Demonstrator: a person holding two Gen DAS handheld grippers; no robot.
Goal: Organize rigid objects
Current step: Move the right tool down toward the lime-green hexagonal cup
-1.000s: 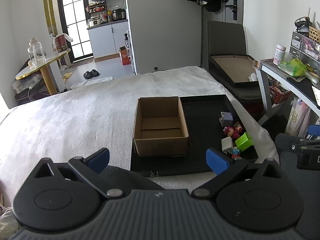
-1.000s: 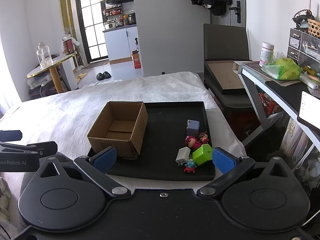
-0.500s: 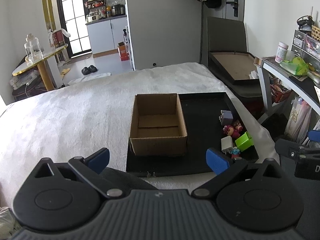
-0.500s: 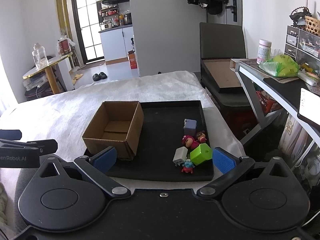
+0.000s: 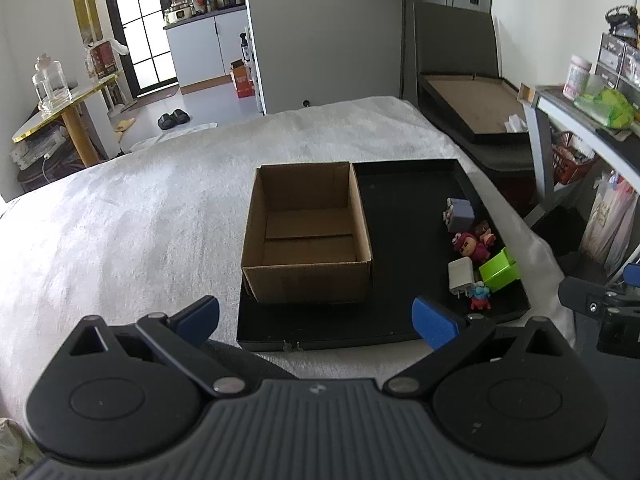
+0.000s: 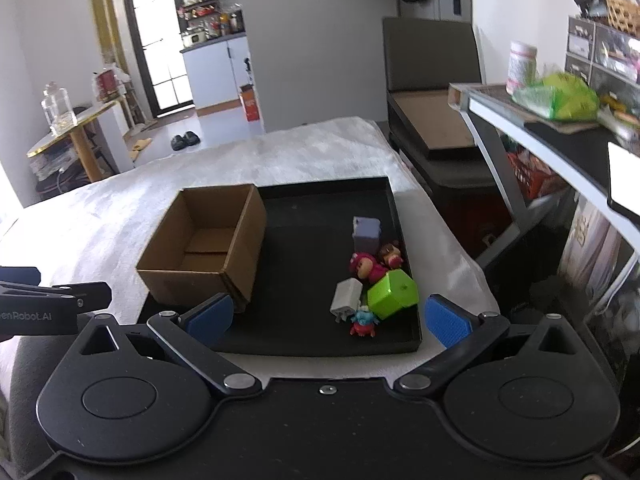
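Toys sit clustered along the right edge of the black tray [image 6: 400,204], all well clear of both grippers. Taking the cardboard box [image 5: 306,232] as the landmark: it stands open and empty on the tray's left half, and to its right, across a bare stretch of tray, lie a lilac block [image 6: 366,234], two small pink and brown figures [image 6: 366,266], a white plug adapter [image 6: 346,296], a green cube [image 6: 392,294] and a tiny blue and red figure [image 6: 363,322]. The right gripper [image 6: 326,316] hovers over the tray's near edge, jaws spread wide and holding nothing, the toys just beyond its blue fingertips [image 6: 448,320]. The left gripper [image 5: 316,316] hangs before the box's near wall, likewise wide and empty. On the left gripper's side, seen from the right camera, the lettering reads "enRobot.AI" [image 6: 26,316].
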